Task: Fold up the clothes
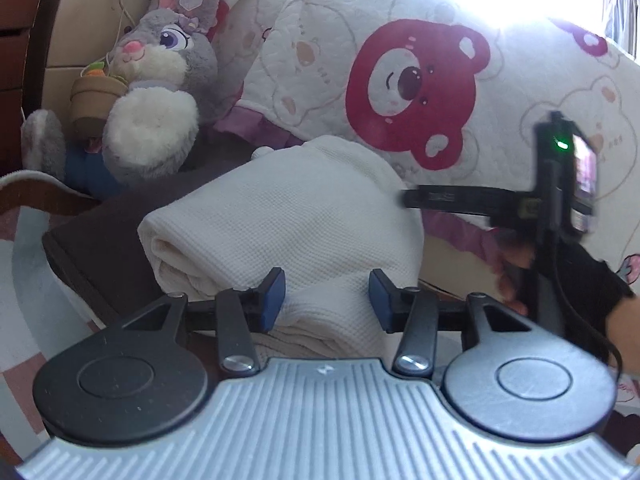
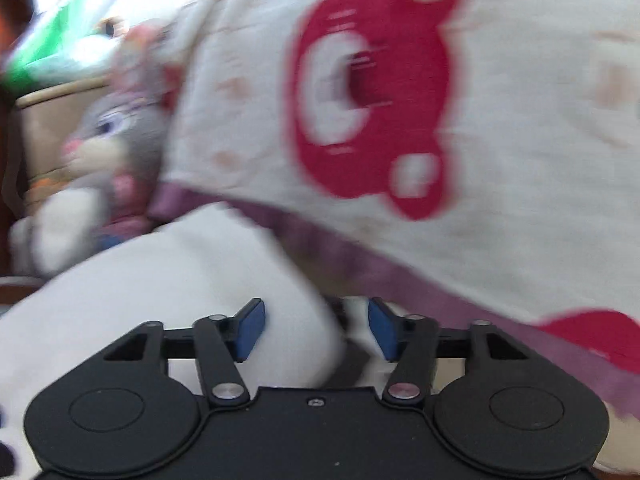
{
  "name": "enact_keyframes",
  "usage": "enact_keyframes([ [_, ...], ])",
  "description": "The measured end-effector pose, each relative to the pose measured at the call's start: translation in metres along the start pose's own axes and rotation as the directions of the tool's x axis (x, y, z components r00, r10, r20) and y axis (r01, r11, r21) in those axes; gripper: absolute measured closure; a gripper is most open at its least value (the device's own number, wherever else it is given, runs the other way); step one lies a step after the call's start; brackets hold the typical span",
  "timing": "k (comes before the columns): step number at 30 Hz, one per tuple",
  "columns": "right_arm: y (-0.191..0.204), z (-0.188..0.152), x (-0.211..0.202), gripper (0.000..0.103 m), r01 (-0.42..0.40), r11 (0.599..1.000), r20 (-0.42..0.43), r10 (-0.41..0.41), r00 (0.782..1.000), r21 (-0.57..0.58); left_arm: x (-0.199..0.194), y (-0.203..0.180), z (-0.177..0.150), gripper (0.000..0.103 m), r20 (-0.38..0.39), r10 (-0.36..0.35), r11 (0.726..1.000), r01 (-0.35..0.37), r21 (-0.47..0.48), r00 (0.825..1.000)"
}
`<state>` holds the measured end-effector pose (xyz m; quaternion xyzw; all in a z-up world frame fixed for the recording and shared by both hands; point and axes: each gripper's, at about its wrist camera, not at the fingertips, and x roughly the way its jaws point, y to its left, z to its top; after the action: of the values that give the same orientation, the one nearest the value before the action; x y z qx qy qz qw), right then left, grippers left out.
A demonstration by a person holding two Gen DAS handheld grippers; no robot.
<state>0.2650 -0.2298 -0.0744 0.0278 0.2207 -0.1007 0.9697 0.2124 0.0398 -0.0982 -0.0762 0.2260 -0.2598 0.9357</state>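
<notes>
The folded cream garment [image 1: 280,220] is laid with its long axis running lower-left to upper-right. Left gripper [image 1: 327,300] fingers straddle its fold, pads apart; right gripper [image 2: 316,330] fingers are parted, nothing clamped. No writing is legible.

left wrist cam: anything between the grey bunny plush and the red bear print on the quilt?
Only quilt: pale bear outlines and its purple trim. The bunny plush leans against it, with the red bear print farther right. Left wrist view shows this clearly.
</notes>
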Motion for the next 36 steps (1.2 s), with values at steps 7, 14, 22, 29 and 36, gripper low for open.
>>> enact_keyframes([
  [7,-0.033,-0.009,-0.043,0.041,-0.058,0.997,-0.065,0.061,0.996,0.045,0.001,-0.015,0.014,0.045,-0.082,0.097,0.995,-0.095,0.025,0.992],
  [14,-0.037,-0.018,-0.125,0.036,-0.206,0.978,-0.035,0.206,0.978,0.016,-0.019,-0.040,0.027,0.021,-0.164,0.168,0.986,-0.166,0.029,0.972],
  [22,-0.038,-0.023,-0.188,0.034,-0.199,0.980,-0.036,0.199,0.979,-0.003,-0.071,-0.083,0.033,0.011,-0.200,0.212,0.976,-0.217,-0.003,0.957],
  [29,-0.056,-0.036,-0.218,0.015,-0.324,0.943,-0.074,0.329,0.941,0.069,-0.121,-0.116,0.022,0.005,-0.237,0.201,0.973,-0.221,-0.060,0.950],
  [36,-0.056,-0.043,-0.263,0.015,-0.295,0.955,-0.112,0.296,0.949,0.021,-0.129,-0.134,0.010,0.005,-0.374,0.200,0.969,-0.240,-0.063,0.906],
])
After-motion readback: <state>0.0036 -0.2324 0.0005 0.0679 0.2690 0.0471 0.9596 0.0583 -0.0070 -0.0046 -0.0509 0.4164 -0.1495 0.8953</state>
